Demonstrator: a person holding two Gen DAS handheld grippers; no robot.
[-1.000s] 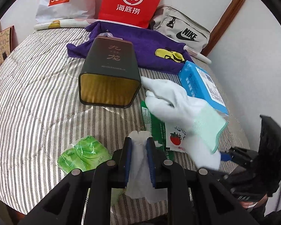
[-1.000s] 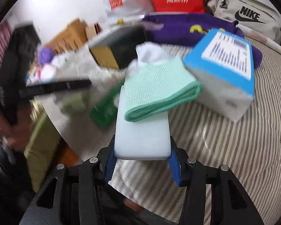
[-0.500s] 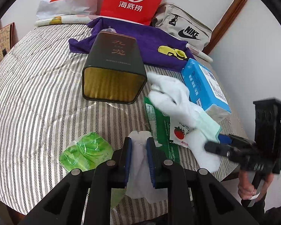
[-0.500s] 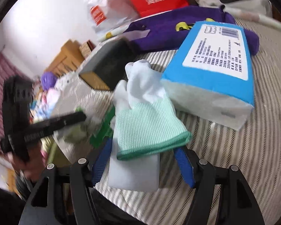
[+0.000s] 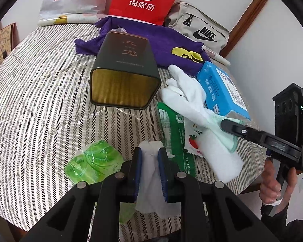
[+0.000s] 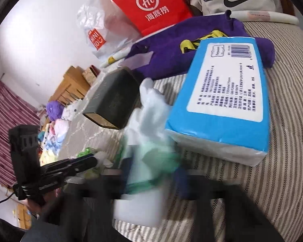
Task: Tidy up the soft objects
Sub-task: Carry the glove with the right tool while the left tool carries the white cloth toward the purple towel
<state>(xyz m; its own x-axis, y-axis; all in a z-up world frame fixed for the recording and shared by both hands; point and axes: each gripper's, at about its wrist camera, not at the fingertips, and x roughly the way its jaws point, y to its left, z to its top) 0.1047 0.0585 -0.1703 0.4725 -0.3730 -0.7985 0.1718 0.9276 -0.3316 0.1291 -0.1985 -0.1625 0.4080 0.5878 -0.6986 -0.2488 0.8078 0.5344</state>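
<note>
**Claws: left pinching a tissue, right clamped on the glove cuff**

Left claw [image 5: 149,173] is pinching a crumpled white tissue [image 5: 150,183] between its blue pads, parked low over the striped bedspread [image 5: 40,100], tilted steeply down. Looks like I'm just holding that one out of the way while the other side works.

Right claw [image 5: 225,124] has just snapped closed on the mint-green cuff of the white glove [image 5: 187,98]; in its own view it's motion-blurred, but the left view shows the fingers pressed together over the cuff. Cuff is the easy edge to grab: thin, flat, sticks out toward me.

Glove lies between the dark tin [image 5: 123,76] and the blue tissue pack [image 5: 222,92], fingers pointing away, draped over a green packet [image 5: 171,137] and a white pad [image 5: 222,157]. The tin lies on its side with its mouth facing me, likely the drop-off.

My right hand [image 5: 276,183] comes in from the bed edge, handle upright, claw angled down.
</note>
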